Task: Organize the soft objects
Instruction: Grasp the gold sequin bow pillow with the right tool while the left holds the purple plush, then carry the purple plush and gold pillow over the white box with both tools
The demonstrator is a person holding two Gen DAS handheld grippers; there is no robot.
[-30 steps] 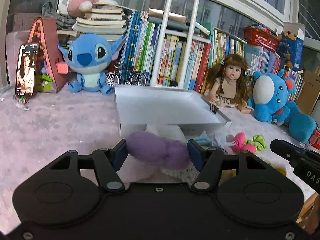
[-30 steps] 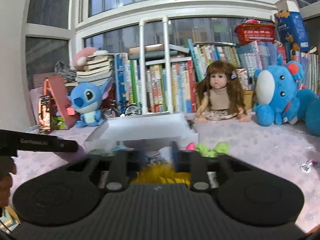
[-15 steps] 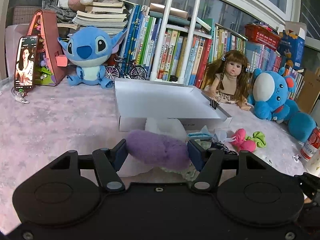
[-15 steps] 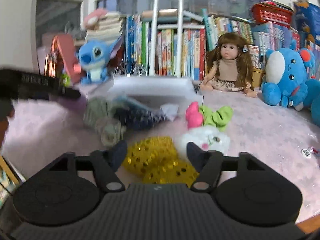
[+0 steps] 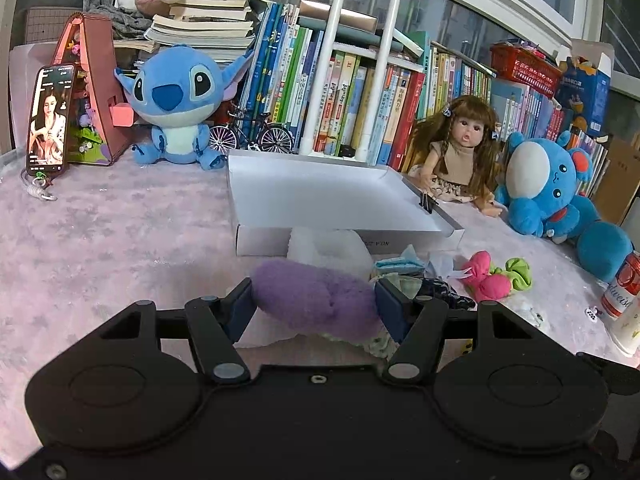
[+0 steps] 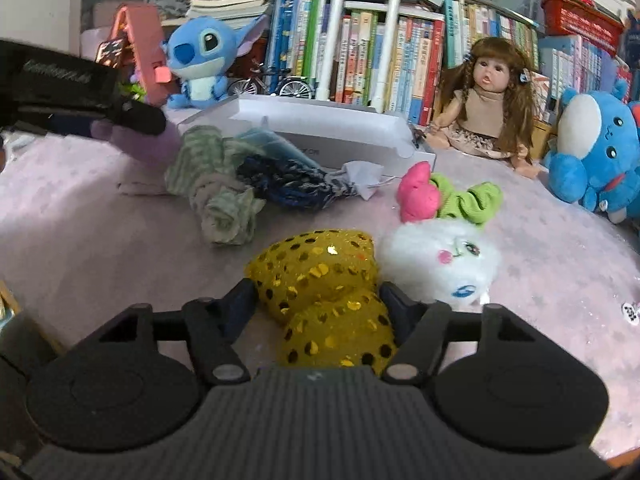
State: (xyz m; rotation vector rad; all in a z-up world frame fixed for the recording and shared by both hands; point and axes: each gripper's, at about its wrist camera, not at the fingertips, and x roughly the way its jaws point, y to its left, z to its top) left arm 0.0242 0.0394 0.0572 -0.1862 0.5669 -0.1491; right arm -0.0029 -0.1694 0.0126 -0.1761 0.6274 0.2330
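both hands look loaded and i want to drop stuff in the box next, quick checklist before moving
1. Left gripper clamps the purple plush: ok.
2. Right gripper closed on the yellow sequin toy: cannot tell, fingers flank it.
3. White box open: ok.
4. Box floor free: ok.
5. White plush apart from the yellow toy: not ok, touching.
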